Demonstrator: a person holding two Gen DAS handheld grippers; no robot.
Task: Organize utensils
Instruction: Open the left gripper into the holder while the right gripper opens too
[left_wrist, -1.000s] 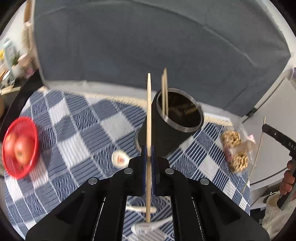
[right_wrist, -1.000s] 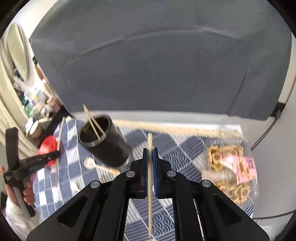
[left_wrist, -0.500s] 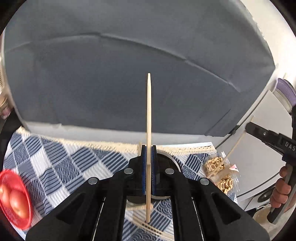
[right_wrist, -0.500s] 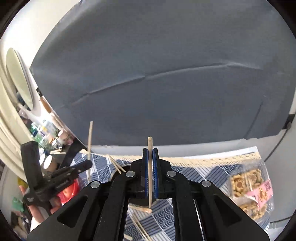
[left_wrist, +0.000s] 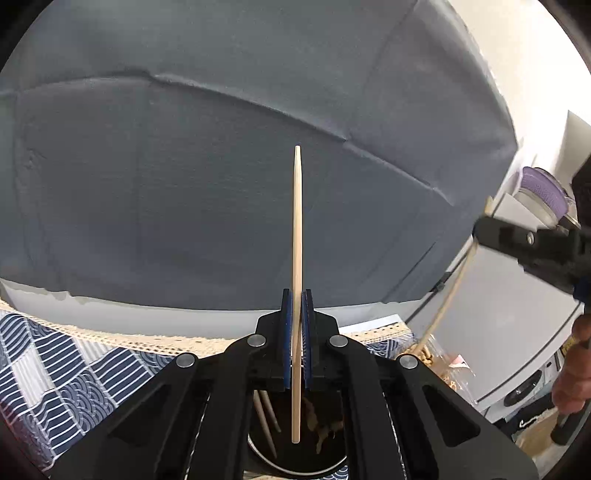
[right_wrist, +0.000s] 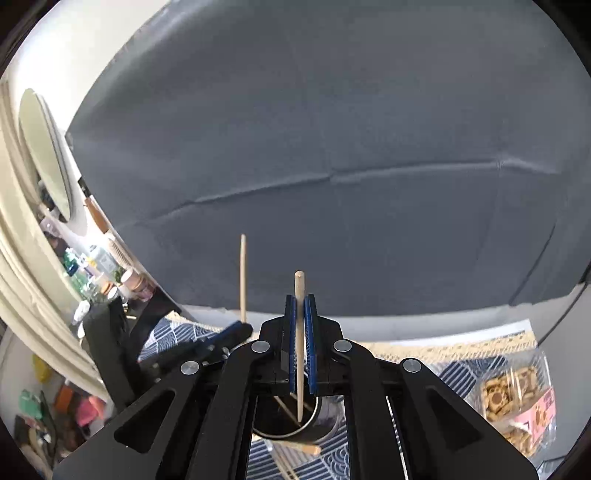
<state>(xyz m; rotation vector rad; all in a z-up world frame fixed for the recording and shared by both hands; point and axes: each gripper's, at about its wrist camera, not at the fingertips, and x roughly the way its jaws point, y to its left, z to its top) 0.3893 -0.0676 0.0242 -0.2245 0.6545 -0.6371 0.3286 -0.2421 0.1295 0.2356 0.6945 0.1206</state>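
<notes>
Utensils here are thin wooden chopsticks and a dark round holder. Behind everything hangs a large grey-blue cloth backdrop (left_wrist: 221, 184), matte, with soft crease lines. Below it the counter carries a tablecloth (left_wrist: 74, 373) in a navy and white check with fine wave stripes and a cream lace border.

The holder (right_wrist: 295, 428) is a black cylinder with a shiny metal rim, standing on the cloth directly beneath both tools and partly hidden by their black frames. Several pale sticks already lean inside it.

The left gripper (left_wrist: 297, 332) has black plastic arms with silver bolts and blue pads. Its jaws are pressed together on a long chopstick (left_wrist: 297, 229), smooth light wood that narrows toward its upper end. The stick stands nearly upright, and its lower end hangs over the holder's mouth.

The right gripper (right_wrist: 300, 339) is built the same way. Its jaws are clamped on a second chopstick (right_wrist: 300, 288), rounded at the top, with only a short length above the pads. Its lower tip reaches down to the holder's opening.

In the right wrist view the left tool appears at the left, its stick rising above it. At the right of the counter lies a clear plastic bag of biscuits (right_wrist: 509, 398), golden brown with a pink label. One loose chopstick (right_wrist: 295, 446) lies flat on the cloth beside the holder's base.
</notes>
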